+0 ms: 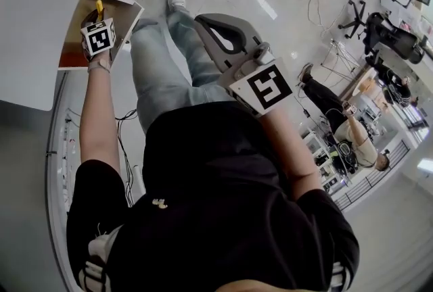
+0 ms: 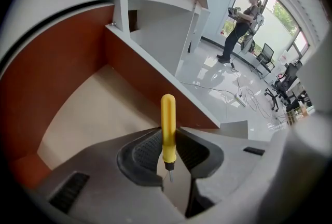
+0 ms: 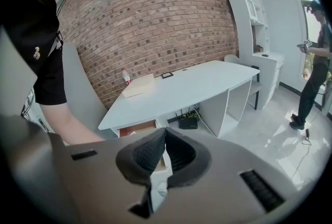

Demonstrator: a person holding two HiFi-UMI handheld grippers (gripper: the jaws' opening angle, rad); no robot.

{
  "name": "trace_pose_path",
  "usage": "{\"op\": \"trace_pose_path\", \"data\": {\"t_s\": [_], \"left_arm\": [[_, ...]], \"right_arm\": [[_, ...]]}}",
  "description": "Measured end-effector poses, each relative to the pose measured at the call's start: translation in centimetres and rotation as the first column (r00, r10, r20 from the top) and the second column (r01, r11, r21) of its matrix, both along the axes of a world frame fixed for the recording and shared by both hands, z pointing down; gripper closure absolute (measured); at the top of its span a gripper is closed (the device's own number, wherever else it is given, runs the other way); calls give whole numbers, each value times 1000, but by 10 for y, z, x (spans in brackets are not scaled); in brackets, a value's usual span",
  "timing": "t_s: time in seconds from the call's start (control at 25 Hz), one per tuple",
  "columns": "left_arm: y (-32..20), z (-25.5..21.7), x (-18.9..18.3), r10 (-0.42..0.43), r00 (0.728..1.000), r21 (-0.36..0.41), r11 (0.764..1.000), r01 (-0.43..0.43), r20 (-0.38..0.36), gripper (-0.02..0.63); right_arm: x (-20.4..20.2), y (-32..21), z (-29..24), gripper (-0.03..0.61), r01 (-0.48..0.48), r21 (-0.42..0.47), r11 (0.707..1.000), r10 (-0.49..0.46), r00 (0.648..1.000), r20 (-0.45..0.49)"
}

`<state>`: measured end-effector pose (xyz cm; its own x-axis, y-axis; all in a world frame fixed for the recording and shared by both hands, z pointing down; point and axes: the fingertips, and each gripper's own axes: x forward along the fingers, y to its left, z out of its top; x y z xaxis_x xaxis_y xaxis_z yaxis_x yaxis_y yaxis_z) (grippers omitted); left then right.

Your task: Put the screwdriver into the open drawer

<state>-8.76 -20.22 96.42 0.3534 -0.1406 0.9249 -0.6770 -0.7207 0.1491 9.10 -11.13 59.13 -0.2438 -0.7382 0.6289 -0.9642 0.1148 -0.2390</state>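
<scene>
In the head view the marker cube covers most of the left gripper (image 1: pixel 97 21) at about ten o'clock, and only the yellow top of the screwdriver (image 1: pixel 99 9) peeks above it. The white desk top cuts off the open drawer (image 1: pixel 71 49) along its nine o'clock edge. In the left gripper view the gripper's grey body hides the near end of the drawer (image 2: pixel 88 114), and the tool's metal shaft shows only as a short stub before it drops into the gap between the pads.

The left gripper (image 2: pixel 167 154) pinches the screwdriver (image 2: pixel 167 124) low on its yellow handle. The handle stands upright towards twelve o'clock, over the drawer's pale floor and apart from it.

The right gripper (image 3: pixel 165 148) has its jaws pressed together at the tips with nothing between them. In the head view the right gripper (image 1: pixel 223 34) is held before the person's chest, towards one o'clock of centre. Beyond it stands the white desk (image 3: pixel 197 83), with the drawer (image 3: pixel 137 128) partly hidden behind the jaws.
</scene>
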Motion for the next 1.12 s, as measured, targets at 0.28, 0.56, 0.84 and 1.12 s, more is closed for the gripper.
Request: {"op": "trace_pose_path", "data": {"t_s": [0.28, 0.56, 0.84, 1.12], "left_arm": [[-4, 27, 3, 23, 999, -13, 1000, -23, 28, 531], [0, 50, 5, 37, 998, -35, 999, -35, 52, 531], [-7, 67, 14, 54, 997, -27, 998, -53, 57, 529], [-11, 75, 13, 52, 995, -29, 998, -50, 90, 529]], "right_arm": [[2, 4, 11, 568, -8, -30, 1000, 8, 1000, 5], [5, 10, 23, 568, -19, -44, 999, 19, 1000, 7], [9, 14, 35, 568, -37, -64, 997, 38, 999, 6], [14, 20, 37, 568, -58, -71, 996, 59, 998, 5]]}}
